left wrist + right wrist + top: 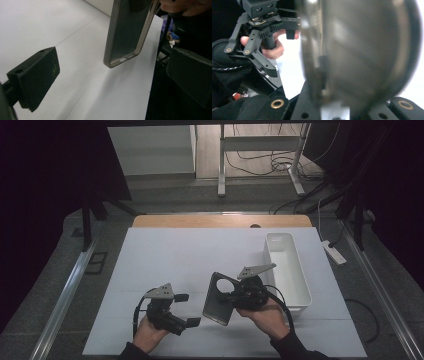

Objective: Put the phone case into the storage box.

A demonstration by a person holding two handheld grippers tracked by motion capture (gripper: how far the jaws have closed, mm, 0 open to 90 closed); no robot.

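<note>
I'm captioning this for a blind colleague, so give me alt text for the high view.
From above, the right gripper holds a grey phone case up off a white table, while the left gripper waits open beside it. A white bin stands at the right.

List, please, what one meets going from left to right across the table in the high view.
Left claw, held open above the white sheet → grey phone case, gripped by the right claw → white bin at the right side of the table.
</note>
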